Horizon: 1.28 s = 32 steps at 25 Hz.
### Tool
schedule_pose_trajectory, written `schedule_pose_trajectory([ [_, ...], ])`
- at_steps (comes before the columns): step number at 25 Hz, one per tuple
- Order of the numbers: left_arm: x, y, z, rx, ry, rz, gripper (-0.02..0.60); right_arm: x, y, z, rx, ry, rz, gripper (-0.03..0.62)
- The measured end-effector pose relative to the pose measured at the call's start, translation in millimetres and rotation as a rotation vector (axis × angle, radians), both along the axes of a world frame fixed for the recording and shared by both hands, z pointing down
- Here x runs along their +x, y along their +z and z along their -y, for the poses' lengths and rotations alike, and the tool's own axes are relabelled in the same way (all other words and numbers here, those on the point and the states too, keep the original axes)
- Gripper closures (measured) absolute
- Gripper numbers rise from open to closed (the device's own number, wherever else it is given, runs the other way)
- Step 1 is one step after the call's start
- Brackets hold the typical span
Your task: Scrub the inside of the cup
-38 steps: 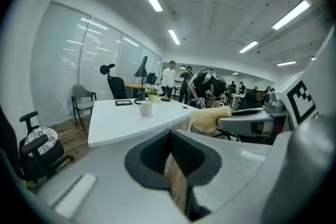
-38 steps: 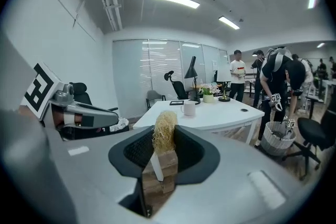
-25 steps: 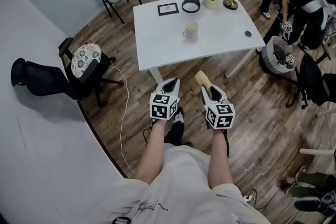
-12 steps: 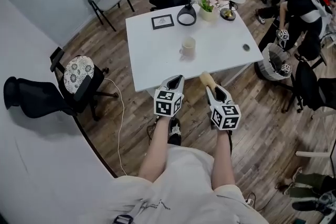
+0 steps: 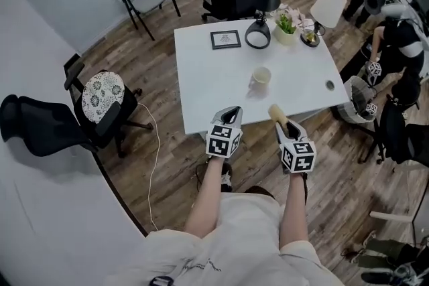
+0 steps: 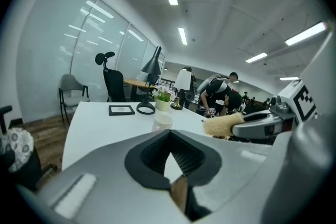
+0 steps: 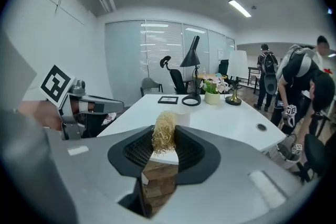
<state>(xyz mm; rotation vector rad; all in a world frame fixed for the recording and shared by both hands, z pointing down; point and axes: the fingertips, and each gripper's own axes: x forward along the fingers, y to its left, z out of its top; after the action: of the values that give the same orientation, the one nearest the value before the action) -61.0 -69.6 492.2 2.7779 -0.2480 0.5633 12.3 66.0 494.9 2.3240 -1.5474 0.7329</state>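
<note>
A pale cup [image 5: 260, 78] stands upright near the middle of the white table [image 5: 208, 87]; it also shows as the cup [image 6: 163, 121] and, partly behind the scrubber, as the cup [image 7: 183, 115]. My right gripper [image 5: 284, 122] is shut on a straw-coloured fibre scrubber [image 5: 276, 111], whose tuft sticks out past the jaws as the scrubber [image 7: 164, 134]. My left gripper [image 5: 232, 113] hangs beside it, shut and empty, over the table's near edge. Both grippers are short of the cup. The left gripper [image 6: 169, 136] sees the scrubber [image 6: 223, 125] at its right.
At the table's far side stand a picture frame [image 5: 226, 39], a black lamp [image 5: 258, 33], a flower pot [image 5: 288, 26] and a white-shaded lamp [image 5: 326, 9]. A cable port [image 5: 329, 85] sits near the right edge. Office chairs [image 5: 100, 100] stand at left; people [image 5: 395, 37] at right.
The table and cup have drawn nearer in the head view. Both grippers now reach the table's near edge, the right one still holding the scrubber.
</note>
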Motion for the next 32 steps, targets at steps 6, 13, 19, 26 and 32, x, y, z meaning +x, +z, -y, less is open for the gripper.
schedule_pose_trajectory([
  [6, 0, -2, 19, 0.091, 0.041, 0.008, 0.581, 11, -5, 26, 0.008, -0.010, -0.002, 0.457],
  [13, 4, 13, 25, 0.056, 0.032, 0.026, 0.581, 37, -8, 24, 0.040, -0.013, 0.024, 0.457],
  [19, 22, 18, 37, 0.052, 0.001, 0.036, 0.581, 76, -13, 46, 0.091, -0.062, 0.050, 0.457],
  [26, 57, 22, 64, 0.070, -0.068, 0.064, 0.581, 116, -4, 98, -0.027, -0.273, -0.001, 0.457],
  [32, 81, 41, 68, 0.129, -0.066, 0.137, 0.581, 154, 3, 125, -0.106, -0.404, -0.094, 0.456],
])
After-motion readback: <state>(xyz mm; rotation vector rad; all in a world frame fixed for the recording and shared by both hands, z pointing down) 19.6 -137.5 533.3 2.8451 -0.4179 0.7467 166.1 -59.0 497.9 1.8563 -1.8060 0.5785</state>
